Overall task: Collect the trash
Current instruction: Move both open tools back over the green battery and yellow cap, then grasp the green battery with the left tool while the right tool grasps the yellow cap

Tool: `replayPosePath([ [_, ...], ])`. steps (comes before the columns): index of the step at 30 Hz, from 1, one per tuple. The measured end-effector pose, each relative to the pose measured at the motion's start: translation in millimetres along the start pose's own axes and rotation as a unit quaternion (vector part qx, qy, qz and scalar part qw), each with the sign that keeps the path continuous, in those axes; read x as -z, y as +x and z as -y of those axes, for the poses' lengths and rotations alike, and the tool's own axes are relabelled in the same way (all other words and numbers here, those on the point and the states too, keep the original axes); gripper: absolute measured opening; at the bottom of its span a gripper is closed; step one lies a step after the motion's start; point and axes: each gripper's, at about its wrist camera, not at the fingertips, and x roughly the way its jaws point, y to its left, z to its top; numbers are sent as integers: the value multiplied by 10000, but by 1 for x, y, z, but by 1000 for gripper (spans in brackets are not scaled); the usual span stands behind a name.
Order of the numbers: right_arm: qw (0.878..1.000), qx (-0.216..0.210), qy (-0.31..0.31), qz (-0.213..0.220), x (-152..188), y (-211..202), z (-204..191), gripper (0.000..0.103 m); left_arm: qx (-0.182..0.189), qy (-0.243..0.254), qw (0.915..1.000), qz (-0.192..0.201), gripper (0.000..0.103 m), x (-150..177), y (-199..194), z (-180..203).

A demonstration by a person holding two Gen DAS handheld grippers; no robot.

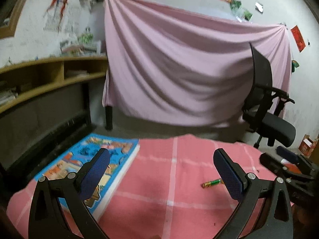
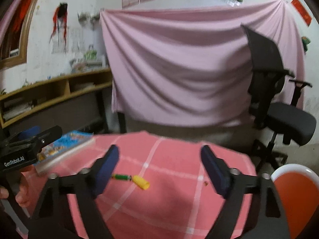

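A: Item one, trash: a green battery (image 2: 121, 177) with a yellow cap (image 2: 141, 182) at its end, lying on the pink checked tablecloth (image 2: 169, 199). Location: between the right gripper (image 2: 159, 169)'s spread fingers, nearer the left one. Nothing held.

B: Item two, left gripper (image 1: 161, 171): fingers fully apart, empty, with the battery just beside its right pad. Advice?

A: I'd let one claw do it. Centre the right one over the battery, come down until the pads straddle its length, then close across the narrow body, since it looks likely to roll.

B: Item three, receptacle?

A: An orange bowl with a white rim (image 2: 295, 191), cut off at the frame edge; whether it is the bin I cannot tell.

B: Unclear items?

A: Blue picture book (image 1: 95, 165), cover blurred. A small brown speck (image 2: 206, 183), unidentifiable. The table's near edge is hidden behind the grippers.
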Motion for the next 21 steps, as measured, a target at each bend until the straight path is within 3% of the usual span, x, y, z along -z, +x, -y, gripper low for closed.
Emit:
replayPosePath([
  [2, 9994, -134, -65, -305, 1, 11, -3, 63, -39, -81, 9997, -236, 101, 2, 10, -1],
  [6, 9964, -284, -209, -776, 6, 26, -8, 50, -109, -235, 9971, -715, 100, 4, 29, -3],
  [8, 9940, -378, -233, -1000, 9, 33, -10, 41, -37, -260, 9956, -894, 95, 5, 37, -3],
  [14, 9847, -645, -216, -1607, 16, 52, -10, 33, 271, 4, 9908, -1329, 72, 9, 56, 11],
  [18, 9816, -693, -215, -1765, 17, 55, -12, 32, 496, 135, 9853, -1631, 65, 13, 68, 21],
  [21, 9777, -726, -258, -1954, 18, 63, -14, 20, 669, 147, 9812, -1804, 57, 15, 75, 26],
])
